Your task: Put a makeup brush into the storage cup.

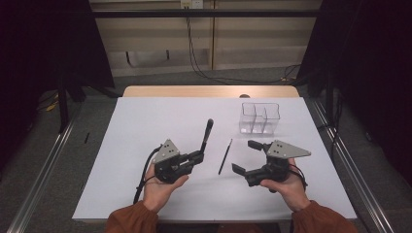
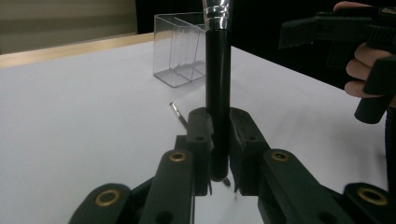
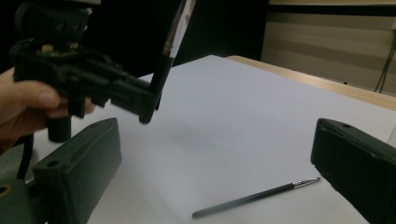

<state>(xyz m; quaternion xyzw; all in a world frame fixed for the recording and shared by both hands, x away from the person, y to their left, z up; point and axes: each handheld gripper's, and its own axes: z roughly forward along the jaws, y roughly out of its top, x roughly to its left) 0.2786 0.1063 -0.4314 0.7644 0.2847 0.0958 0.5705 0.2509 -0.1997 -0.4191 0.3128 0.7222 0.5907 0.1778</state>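
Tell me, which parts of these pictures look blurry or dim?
High view: white table bright, surroundings dark. Left gripper view: brush handle sharp, clear box soft. Right gripper view: near tongs blurred, thin brush sharper.

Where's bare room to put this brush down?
The sheet is bare left of the left tongs and along the far edge beside the clear box. It is crowded in the middle: the thin brush lies between both tongs, near the open right tongs.
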